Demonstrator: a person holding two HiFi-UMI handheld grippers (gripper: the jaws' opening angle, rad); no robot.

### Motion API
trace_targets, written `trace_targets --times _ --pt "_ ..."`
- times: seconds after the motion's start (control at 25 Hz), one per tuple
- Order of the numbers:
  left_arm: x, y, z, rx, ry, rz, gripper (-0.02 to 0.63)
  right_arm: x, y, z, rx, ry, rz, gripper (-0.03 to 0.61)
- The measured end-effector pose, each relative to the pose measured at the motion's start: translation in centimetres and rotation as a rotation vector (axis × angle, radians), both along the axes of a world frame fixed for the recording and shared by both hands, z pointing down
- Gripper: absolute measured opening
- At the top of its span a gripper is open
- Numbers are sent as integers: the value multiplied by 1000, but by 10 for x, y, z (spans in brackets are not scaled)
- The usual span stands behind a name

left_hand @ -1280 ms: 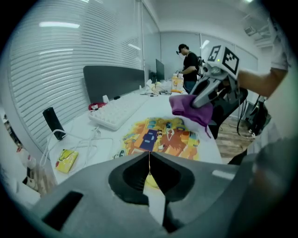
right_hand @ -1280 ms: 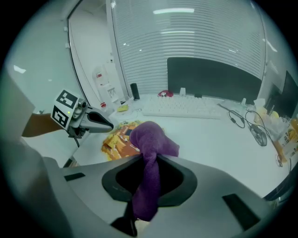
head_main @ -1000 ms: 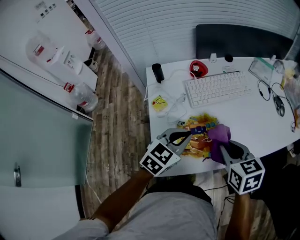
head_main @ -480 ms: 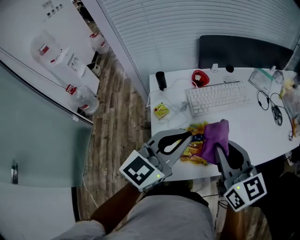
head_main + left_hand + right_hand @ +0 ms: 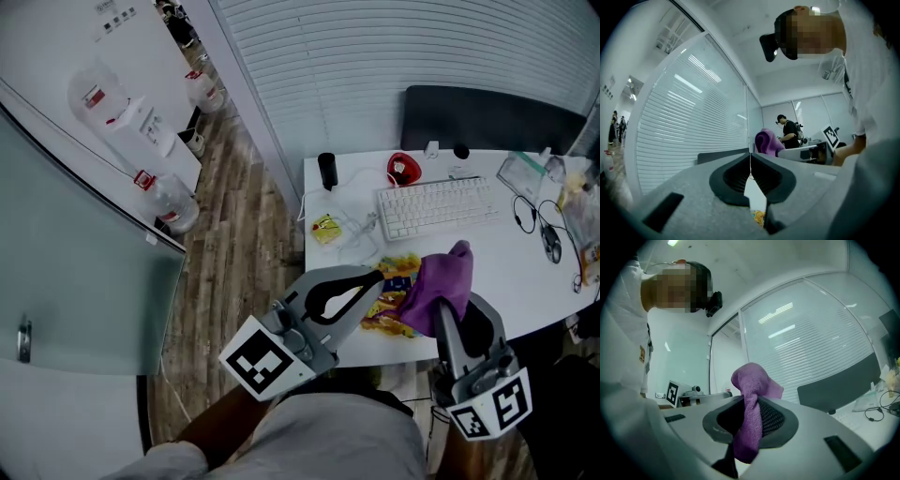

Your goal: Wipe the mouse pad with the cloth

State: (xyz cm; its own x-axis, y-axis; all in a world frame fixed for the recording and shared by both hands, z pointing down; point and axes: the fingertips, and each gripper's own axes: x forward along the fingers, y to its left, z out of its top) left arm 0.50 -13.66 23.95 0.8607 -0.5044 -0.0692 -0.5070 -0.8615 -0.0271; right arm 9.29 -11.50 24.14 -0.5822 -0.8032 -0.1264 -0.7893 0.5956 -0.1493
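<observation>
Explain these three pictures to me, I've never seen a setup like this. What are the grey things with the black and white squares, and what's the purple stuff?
There is no robot here. A person holds a two-jaw gripper in each hand, and the cubes with square markers are part of those grippers. The wide picture comes from a camera on the person's head, looking down at a white desk. The other two come from cameras riding on each gripper, looking along its jaws. On the desk lie a colourful mouse pad, a white keyboard and some cables. The right gripper is shut on a purple cloth, by the mouse pad. The left gripper is shut with nothing in it.
</observation>
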Motion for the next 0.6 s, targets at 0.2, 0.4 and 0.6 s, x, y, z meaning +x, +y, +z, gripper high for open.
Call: trace_targets --times 0.2,0.4,0.6 --pt "-6 4 -7 11 32 -6 15 -3 9 -7 29 -21 0 65" --pt "-8 7 -6 14 34 -1 15 -6 14 -8 40 -13 0 64" --pt "-9 9 -6 16 38 1 15 -8 17 -9 49 -11 1 64"
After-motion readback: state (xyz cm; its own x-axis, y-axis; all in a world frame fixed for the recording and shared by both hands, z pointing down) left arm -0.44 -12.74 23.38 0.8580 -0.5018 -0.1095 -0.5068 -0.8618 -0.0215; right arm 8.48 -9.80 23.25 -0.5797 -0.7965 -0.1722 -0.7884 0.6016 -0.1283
